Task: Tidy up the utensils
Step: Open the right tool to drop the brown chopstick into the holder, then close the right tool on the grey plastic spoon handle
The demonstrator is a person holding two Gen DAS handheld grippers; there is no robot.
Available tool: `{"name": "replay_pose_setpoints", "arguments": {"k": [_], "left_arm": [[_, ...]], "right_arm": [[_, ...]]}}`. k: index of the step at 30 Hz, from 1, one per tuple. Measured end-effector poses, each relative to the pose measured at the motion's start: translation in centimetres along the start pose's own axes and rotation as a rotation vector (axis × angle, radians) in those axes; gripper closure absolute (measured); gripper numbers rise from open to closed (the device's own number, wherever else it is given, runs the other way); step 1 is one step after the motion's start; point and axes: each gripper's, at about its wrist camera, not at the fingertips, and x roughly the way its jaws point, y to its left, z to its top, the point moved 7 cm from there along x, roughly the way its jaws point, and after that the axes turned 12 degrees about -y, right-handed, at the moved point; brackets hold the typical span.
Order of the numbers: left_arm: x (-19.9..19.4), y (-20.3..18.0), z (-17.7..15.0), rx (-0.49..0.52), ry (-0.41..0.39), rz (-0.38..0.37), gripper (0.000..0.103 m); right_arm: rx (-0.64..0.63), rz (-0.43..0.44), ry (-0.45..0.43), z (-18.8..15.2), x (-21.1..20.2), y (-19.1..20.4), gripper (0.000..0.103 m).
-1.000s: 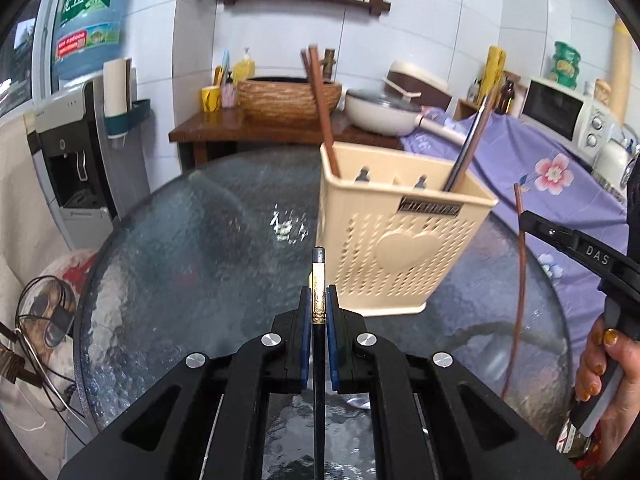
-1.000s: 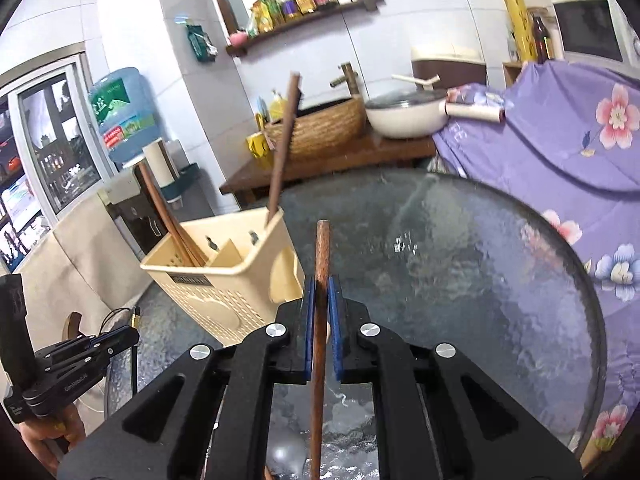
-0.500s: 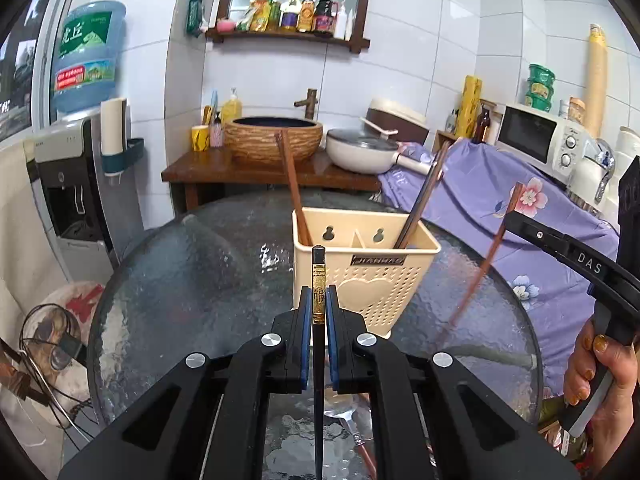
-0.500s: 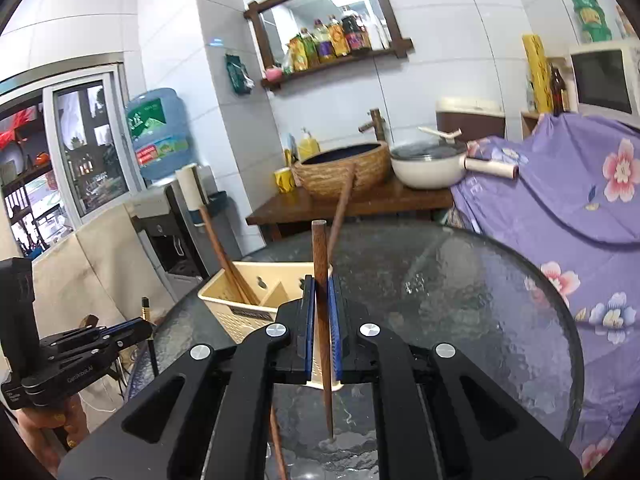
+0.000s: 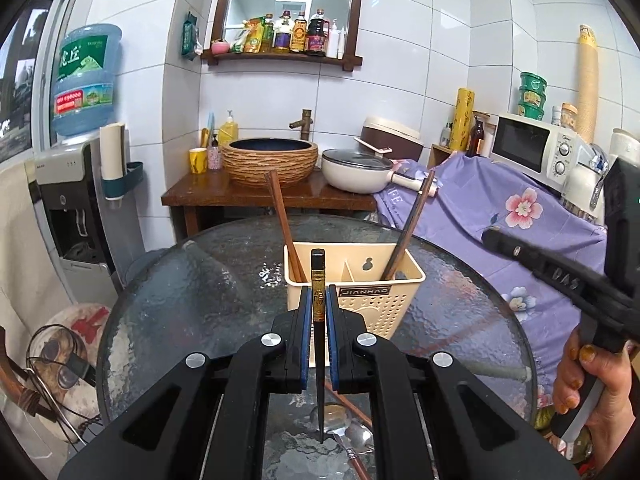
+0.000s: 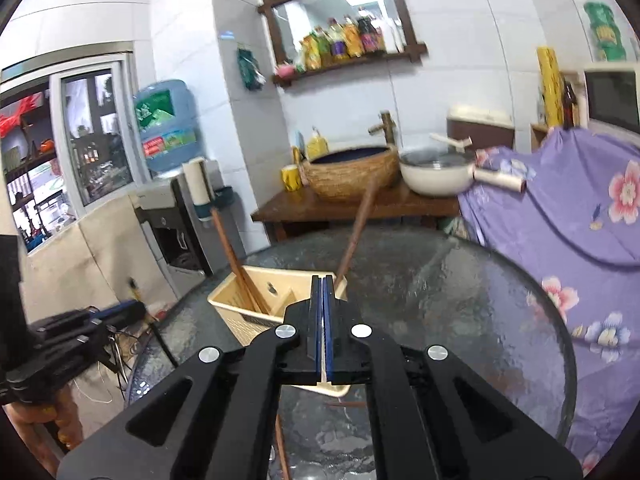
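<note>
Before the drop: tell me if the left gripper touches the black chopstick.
Touching. The left wrist view shows the left gripper shut on the black chopstick.

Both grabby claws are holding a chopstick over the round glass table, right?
Not both. The left wrist view shows the left gripper clamping a black chopstick with a gold band over the round glass table. In the right wrist view, the right gripper is shut on nothing.
</note>
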Motion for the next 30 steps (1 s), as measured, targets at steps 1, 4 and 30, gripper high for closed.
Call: {"name": "replay_pose_setpoints", "arguments": {"k": [1, 4, 30], "left_arm": [[-0.1, -0.1, 0.0, 0.004, -0.002, 0.001, 0.096], [-0.2, -0.2, 0.1, 0.006, -0.001, -0.007, 0.096], [-0.2, -0.7, 0.0, 0.012, 0.005, -0.019, 0.096]], "right_arm": [[0.019, -0.001, 0.031, -1.0, 0.6, -0.6, 0.101], [0.078, -0.028, 0.111, -3.7, 1.9, -2.7, 0.101], [-0.255, 0.037, 0.497, -20.2, 1.0, 1.1, 0.044]]}}
